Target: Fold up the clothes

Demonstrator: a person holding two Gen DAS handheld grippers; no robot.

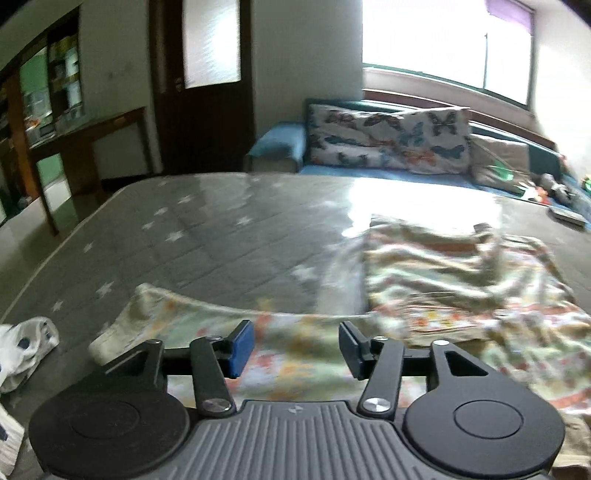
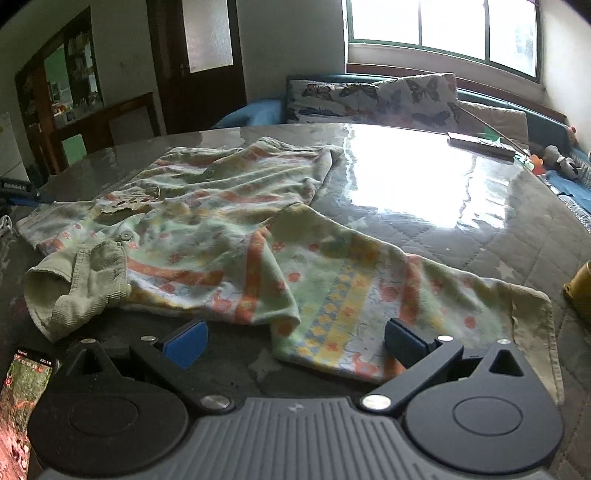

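On the grey star-patterned tabletop (image 2: 480, 236) lies a soft, pale green top with orange and yellow flower stripes (image 2: 207, 236), spread out and partly folded. Just above its near edge, the left gripper (image 1: 295, 345) is half open and holds nothing. The right gripper (image 2: 295, 343) is wide open and empty too. I think a grab of only one layer could pull the fold apart.

Both cameras sit low behind their own fingers, tilted down, facing the window (image 2: 443, 33) and butterfly pillow (image 1: 388, 136). They share the patterned garment (image 2: 221, 221) (the left view is blurred) on the grey mattress (image 1: 203, 236).
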